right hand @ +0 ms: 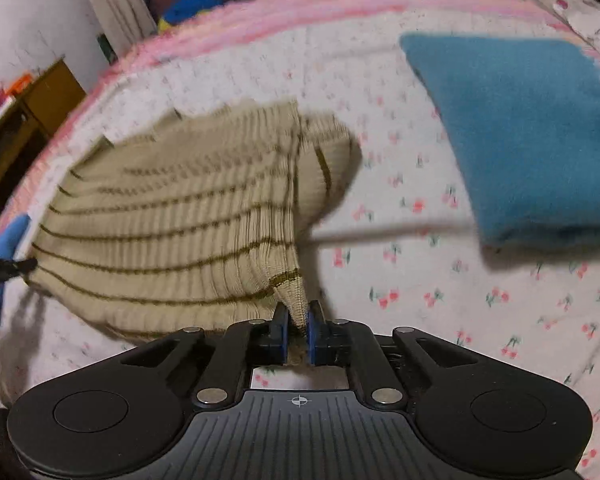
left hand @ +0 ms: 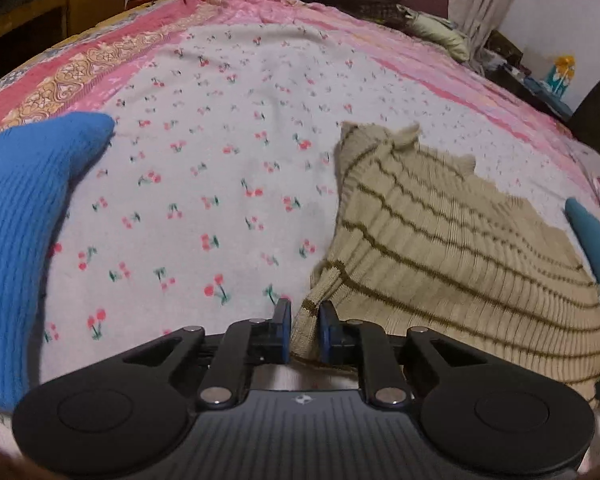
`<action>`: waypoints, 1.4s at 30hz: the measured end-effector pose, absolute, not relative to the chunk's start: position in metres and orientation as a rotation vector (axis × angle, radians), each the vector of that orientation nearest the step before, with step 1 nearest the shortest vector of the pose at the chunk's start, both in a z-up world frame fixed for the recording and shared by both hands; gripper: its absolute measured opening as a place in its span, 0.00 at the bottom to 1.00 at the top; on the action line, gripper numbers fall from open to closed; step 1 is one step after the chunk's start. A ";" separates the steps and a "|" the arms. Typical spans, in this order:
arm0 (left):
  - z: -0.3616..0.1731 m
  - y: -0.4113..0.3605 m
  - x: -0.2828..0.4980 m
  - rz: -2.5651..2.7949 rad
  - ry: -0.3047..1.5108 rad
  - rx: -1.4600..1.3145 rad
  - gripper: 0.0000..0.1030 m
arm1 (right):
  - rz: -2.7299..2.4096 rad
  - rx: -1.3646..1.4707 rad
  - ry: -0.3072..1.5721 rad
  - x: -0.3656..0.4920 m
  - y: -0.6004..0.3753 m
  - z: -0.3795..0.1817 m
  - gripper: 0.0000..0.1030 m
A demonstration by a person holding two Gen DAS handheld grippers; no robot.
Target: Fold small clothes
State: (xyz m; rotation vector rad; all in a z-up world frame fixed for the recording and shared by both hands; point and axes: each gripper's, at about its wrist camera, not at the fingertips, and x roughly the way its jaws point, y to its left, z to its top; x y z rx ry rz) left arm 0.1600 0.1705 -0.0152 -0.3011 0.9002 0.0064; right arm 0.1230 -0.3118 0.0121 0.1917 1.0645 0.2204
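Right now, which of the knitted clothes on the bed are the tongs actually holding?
The beige sweater with brown stripes. Both tongs, left and right, pinch its edge; the bright blue knit and the folded teal one lie untouched.

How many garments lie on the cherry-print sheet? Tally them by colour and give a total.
Beige striped knit: 1
Bright blue knit: 1
Teal folded cloth: 1
Total: 3

The striped sweater (left hand: 440, 240) is ribbed knit cloth; the bed sheet (left hand: 228, 184) is smooth printed cotton; the left claw (left hand: 305, 326) is matt black plastic.
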 end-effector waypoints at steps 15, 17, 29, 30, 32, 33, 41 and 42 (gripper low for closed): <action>-0.016 0.175 0.138 0.042 0.743 -0.468 0.28 | 0.252 0.107 0.856 0.131 -0.265 0.095 0.30; -0.018 0.172 0.136 0.048 0.724 -0.457 0.28 | 0.329 0.129 0.857 0.154 -0.232 0.096 0.30; -0.027 0.189 0.127 0.034 0.637 -0.497 0.35 | 0.486 0.183 0.938 0.283 -0.039 0.052 0.33; -0.026 0.190 0.126 0.034 0.630 -0.492 0.36 | 0.484 0.188 0.948 0.287 -0.033 0.049 0.33; -0.024 0.190 0.124 0.035 0.613 -0.481 0.36 | 0.466 0.172 0.960 0.293 -0.023 0.042 0.33; -0.023 0.190 0.123 0.034 0.609 -0.479 0.37 | 0.457 0.166 0.966 0.294 -0.019 0.040 0.33; -0.025 0.190 0.121 0.005 0.614 -0.495 0.39 | 0.406 0.102 0.982 0.308 0.002 0.026 0.08; -0.025 0.190 0.121 0.004 0.608 -0.494 0.39 | 0.416 0.105 0.969 0.306 0.003 0.030 0.07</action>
